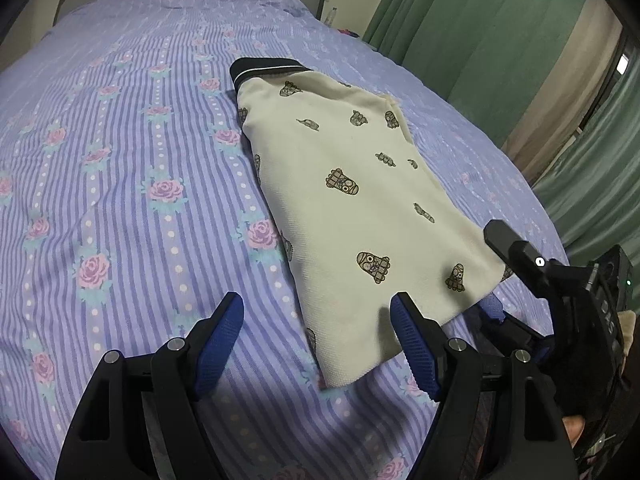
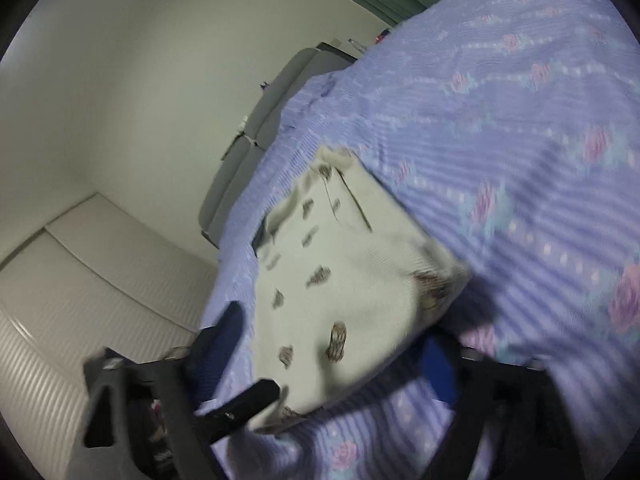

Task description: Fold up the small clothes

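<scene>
**Cream shirt lies half-folded on the bed, both tools at its near hem**

A small cream shirt (image 1: 344, 208) with a printed motif and a dark collar lies flat on the bed (image 1: 120, 160), over the purple floral cover. It is already narrowed into a long strip, collar at the far end and hem nearest the person. That layout probably serves the next fold, in which the hem would be carried up toward the collar.

The left tool (image 1: 318, 340) hangs just over the near corner of the hem with its jaws wide apart. Its right finger overlaps the edge of the cloth in the left wrist view, while the other finger sits over bare bedcover. Nothing is pinched between them. It seems to wait there as an anchor or as a partner for a two-corner lift.

The right tool (image 2: 340, 354) comes in low at the other hem corner, tilted and blurred. Its jaws are spread, and the cloth corner lies between the fingers. The pads do not appear to press on it, so it grips nothing yet.
</scene>
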A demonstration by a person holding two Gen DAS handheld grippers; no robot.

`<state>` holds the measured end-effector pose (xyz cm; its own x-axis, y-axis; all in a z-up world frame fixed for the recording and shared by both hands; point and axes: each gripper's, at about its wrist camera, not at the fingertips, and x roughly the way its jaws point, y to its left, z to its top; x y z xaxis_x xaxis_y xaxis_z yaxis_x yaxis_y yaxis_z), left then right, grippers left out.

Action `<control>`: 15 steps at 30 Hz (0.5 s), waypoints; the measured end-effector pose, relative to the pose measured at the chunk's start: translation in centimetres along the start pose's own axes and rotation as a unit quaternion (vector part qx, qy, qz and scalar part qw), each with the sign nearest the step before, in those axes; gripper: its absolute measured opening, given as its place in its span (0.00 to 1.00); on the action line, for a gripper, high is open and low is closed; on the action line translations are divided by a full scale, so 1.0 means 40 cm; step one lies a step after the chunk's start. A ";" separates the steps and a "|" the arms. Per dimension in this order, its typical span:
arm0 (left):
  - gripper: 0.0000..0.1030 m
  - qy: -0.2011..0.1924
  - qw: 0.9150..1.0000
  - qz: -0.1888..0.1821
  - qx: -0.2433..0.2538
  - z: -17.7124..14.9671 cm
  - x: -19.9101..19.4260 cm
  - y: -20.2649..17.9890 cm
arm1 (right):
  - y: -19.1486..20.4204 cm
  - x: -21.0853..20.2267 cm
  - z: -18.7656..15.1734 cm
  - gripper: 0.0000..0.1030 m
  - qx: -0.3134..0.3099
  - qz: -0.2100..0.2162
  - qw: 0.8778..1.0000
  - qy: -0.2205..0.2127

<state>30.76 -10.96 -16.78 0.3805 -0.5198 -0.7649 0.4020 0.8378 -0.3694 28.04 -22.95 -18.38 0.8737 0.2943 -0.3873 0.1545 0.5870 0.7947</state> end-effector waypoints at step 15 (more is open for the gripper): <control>0.73 -0.012 1.000 -0.003 0.013 0.008 -0.029 -0.003 | 0.009 -0.019 -0.012 0.59 0.004 -0.076 0.997 0.019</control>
<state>30.53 -10.50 -15.69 0.3981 -0.5297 -0.7490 0.4255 0.8299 -0.3607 27.22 -22.59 -18.03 0.8220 0.2302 -0.5210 0.2878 0.6214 0.7287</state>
